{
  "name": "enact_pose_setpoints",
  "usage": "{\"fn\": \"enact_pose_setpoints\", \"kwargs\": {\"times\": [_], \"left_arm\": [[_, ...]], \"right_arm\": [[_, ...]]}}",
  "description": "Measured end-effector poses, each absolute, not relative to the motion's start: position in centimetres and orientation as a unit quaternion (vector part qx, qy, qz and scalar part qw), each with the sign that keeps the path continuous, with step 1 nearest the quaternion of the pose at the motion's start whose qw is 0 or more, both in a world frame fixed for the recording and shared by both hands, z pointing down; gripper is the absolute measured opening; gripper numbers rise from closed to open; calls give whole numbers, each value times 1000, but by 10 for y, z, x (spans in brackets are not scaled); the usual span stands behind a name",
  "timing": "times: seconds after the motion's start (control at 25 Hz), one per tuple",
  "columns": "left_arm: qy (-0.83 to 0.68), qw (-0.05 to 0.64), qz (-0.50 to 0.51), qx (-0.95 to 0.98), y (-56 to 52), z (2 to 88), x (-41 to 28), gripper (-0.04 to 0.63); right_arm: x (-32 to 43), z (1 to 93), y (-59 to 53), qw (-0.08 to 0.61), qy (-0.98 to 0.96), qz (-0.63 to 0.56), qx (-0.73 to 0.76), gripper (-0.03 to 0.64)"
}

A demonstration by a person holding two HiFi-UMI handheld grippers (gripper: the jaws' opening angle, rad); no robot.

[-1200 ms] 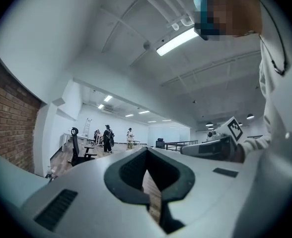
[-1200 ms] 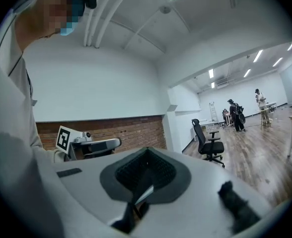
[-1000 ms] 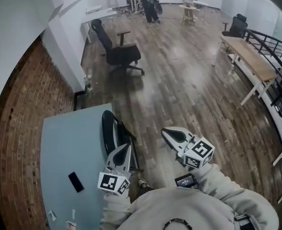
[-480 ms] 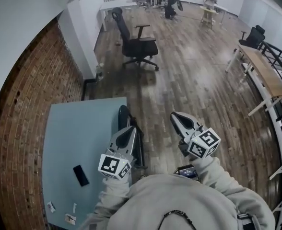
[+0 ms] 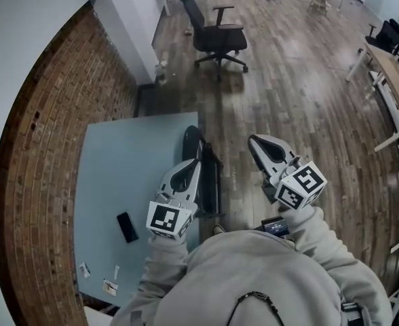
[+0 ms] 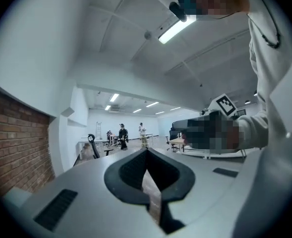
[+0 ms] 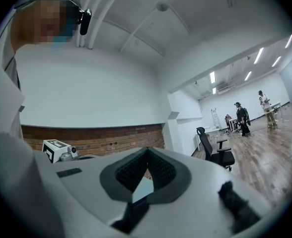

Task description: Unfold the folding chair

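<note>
Folding chair (image 5: 193,140) was recorded folded flat. It stood on edge on the wood floor (image 5: 288,100) and leaned against the side of the pale blue worktop (image 5: 118,168).

Left tool (image 5: 195,164) was seen over the chair's upper frame in the head view. It was clenched shut with nothing between its pads. Contact with the frame could not be settled; only the open room was shown beyond its tips in its own view. Right tool (image 5: 255,142) was held over the floor to the chair's right, apart from it, likewise clenched and empty.

Risks, as judged:
- Neither tool was set to grasp. If the frame were nudged by shut tips, the chair might slide along the worktop edge and fall flat.
- A narrow frame tube might slip from the pads once the seat was swung out, and the chair could drop.
- If only one side were pulled, the legs might skid on the smooth floor instead of spreading.
- The phone (image 5: 127,227) lay well back on the worktop and was judged unlikely to be struck.
</note>
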State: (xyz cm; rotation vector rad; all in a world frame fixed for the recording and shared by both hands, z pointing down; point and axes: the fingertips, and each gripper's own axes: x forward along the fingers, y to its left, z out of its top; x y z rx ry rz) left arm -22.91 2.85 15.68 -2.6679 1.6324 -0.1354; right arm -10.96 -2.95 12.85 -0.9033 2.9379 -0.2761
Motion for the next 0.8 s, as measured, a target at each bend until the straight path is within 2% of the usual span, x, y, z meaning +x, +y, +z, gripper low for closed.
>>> {"fn": "enact_pose_setpoints", "kwargs": {"times": [0.16, 0.2, 0.24, 0.28, 0.32, 0.56, 0.72, 0.8], "left_arm": [[600, -15, -94, -794, 6, 197, -273, 6], [610, -26, -111, -784, 1, 210, -282, 123], [616, -44, -128, -776, -2, 226, -291, 282], [620, -63, -145, -769, -6, 243, -300, 370], [623, -82, -164, -761, -10, 261, -310, 396], [594, -212, -235, -739, -14, 383, -331, 429], [552, -314, -252, -730, 0, 458, -320, 436], [542, -326, -265, -728, 5, 477, -320, 434]], "right_arm": [[-133, 172, -61, -1, 950, -103, -294, 12], [-144, 186, -68, -15, 950, -108, -294, 42], [-154, 203, -74, -30, 948, -117, -294, 135], [-164, 222, -80, -44, 946, -129, -294, 185], [-174, 242, -87, -59, 943, -143, -295, 226], [-235, 411, -92, -192, 913, -242, -268, 285], [-252, 555, -56, -324, 858, -316, -245, 307], [-257, 614, -39, -380, 818, -355, -247, 310]]}}
